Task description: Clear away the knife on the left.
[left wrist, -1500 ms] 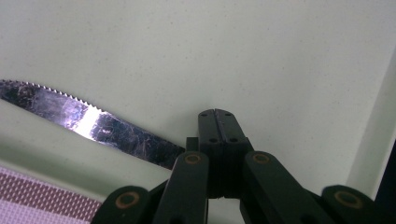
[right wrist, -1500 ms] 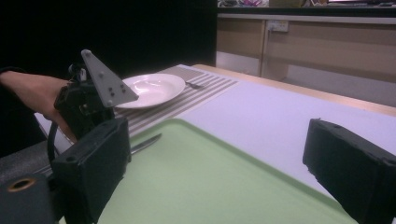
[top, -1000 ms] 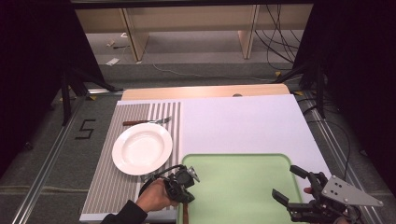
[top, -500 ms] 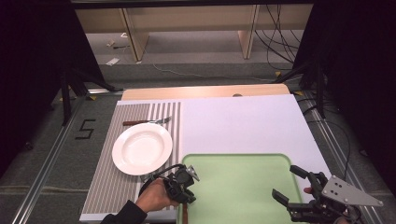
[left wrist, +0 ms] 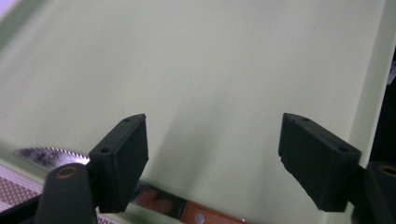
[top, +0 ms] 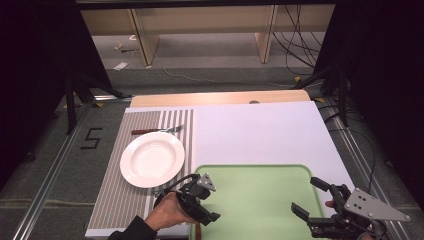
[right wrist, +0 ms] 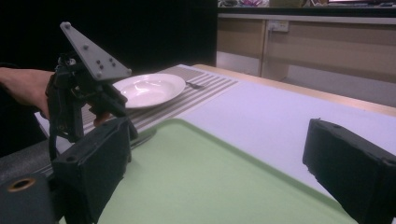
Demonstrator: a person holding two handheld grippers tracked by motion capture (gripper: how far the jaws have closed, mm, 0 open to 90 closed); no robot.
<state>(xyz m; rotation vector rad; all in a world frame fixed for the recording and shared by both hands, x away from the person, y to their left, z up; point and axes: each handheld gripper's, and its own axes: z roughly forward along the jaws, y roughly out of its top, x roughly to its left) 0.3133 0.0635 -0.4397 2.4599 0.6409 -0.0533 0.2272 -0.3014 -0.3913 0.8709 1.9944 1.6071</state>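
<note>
Black left gripper [top: 200, 200]: jaws wide apart, having just been opening; nothing is clamped. Its own view shows both pads hanging clear over the green tray [left wrist: 224, 70], with a knife [left wrist: 154, 200] lying below them at the tray's near-left edge, serrated blade by the left pad and wooden riveted handle running toward the middle. Whether the left pad touches the blade I cannot tell.

Right gripper [top: 320, 205]: jaws spread wide, empty, held above the tray's near-right corner, well apart from the knife.

White plate [top: 152, 159]: rests on the striped mat [top: 112, 200] at the counter's left, just beside the tray's far-left corner.

Fork [top: 157, 131]: lies on the mat beyond the plate.
</note>
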